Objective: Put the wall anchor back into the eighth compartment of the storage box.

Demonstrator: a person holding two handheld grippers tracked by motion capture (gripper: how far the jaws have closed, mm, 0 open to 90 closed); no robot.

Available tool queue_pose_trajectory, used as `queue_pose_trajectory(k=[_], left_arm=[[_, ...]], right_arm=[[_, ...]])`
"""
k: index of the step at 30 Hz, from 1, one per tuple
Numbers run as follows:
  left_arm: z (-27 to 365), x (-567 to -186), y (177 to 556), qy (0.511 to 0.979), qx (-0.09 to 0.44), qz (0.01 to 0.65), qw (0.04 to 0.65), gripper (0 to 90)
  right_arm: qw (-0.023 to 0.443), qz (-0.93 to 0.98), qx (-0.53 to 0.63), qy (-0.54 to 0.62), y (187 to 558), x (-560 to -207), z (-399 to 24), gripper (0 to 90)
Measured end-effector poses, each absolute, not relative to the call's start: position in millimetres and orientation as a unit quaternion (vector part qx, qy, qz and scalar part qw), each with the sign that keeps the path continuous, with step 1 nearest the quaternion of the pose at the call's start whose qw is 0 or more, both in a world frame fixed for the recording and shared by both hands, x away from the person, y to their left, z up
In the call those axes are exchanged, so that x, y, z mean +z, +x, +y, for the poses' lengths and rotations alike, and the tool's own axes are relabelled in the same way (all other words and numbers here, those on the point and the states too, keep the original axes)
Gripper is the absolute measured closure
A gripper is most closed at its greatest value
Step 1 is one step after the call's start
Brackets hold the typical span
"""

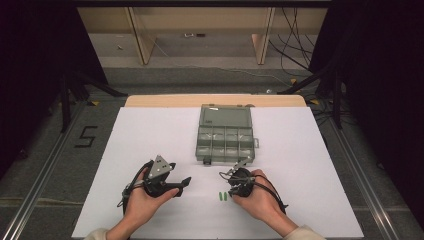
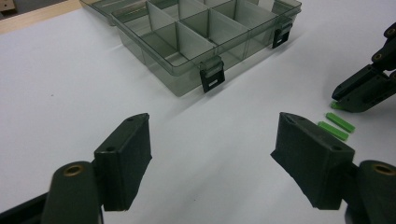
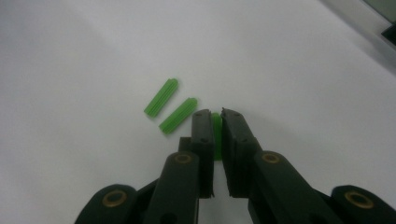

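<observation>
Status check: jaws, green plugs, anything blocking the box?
Right gripper shut on one green plug. Left gripper open, empty. Two loose plugs on the table. Path to the open box clear.

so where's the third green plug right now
It sits pinched between the right gripper's pads in the right gripper view, down on the white table, just right of the two loose green plugs.
</observation>
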State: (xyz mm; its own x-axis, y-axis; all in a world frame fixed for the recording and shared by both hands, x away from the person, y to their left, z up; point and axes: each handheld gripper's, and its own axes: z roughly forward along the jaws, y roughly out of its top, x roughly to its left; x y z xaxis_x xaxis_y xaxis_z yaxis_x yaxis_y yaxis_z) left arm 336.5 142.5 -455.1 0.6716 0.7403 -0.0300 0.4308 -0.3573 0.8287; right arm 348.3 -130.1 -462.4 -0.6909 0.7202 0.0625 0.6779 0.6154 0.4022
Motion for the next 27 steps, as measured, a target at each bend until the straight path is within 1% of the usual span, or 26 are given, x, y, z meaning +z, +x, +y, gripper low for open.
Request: queue_pose_trajectory(k=[3,4,8,11,27], left_arm=[[142,-455,337,0.805,0.178,0.364,0.434,26.6],[141,-456,336,0.798,0.174,0.369,0.444,26.6],[140,-457,336,0.799,0.170,0.371,0.441,26.7],[141,-456,337,0.807,0.175,0.361,0.434,26.7],[140,-458,338,0.805,0.176,0.360,0.437,26.7]], right_arm=[[0.054,0.897,0.208,0.387,349,-460,-131,84.5],[0.056,0.895,0.209,0.389,349,-460,-131,84.5],[0.057,0.891,0.216,0.396,351,-456,-133,84.5],[0.060,0.885,0.224,0.404,353,-452,-136,84.4],[0.082,0.861,0.259,0.429,374,-433,-154,84.4]])
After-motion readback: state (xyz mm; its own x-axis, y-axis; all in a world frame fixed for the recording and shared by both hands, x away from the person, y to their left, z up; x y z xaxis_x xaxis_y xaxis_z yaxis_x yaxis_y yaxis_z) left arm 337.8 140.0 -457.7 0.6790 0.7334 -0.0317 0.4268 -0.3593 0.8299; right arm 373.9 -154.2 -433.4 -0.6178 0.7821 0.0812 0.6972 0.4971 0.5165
